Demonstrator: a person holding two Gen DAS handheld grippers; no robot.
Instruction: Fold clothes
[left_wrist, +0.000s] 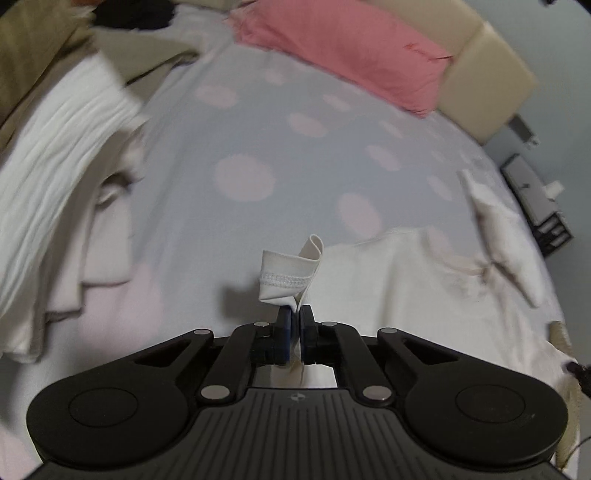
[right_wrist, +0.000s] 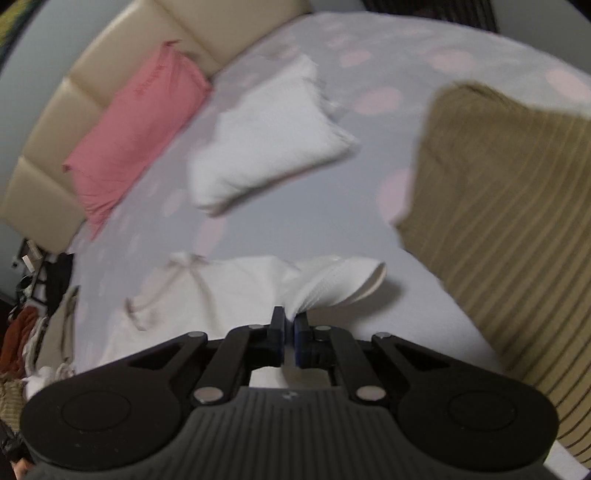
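A cream-white garment (left_wrist: 424, 280) lies spread on the bed. My left gripper (left_wrist: 294, 314) is shut on a stitched hem corner of it (left_wrist: 286, 280), which sticks up past the fingertips. In the right wrist view the same garment (right_wrist: 221, 291) lies low and left, with a drawstring showing. My right gripper (right_wrist: 290, 323) is shut on a ribbed edge of it (right_wrist: 340, 284), which fans out to the right above the sheet.
The bed sheet (left_wrist: 258, 147) is pale blue with pink dots. A pink pillow (left_wrist: 343, 48) and beige headboard (left_wrist: 487, 85) are at the far end. White folded clothes (left_wrist: 62, 155) are at left; another white piece (right_wrist: 269, 133) and an olive striped garment (right_wrist: 509, 206) lie nearby.
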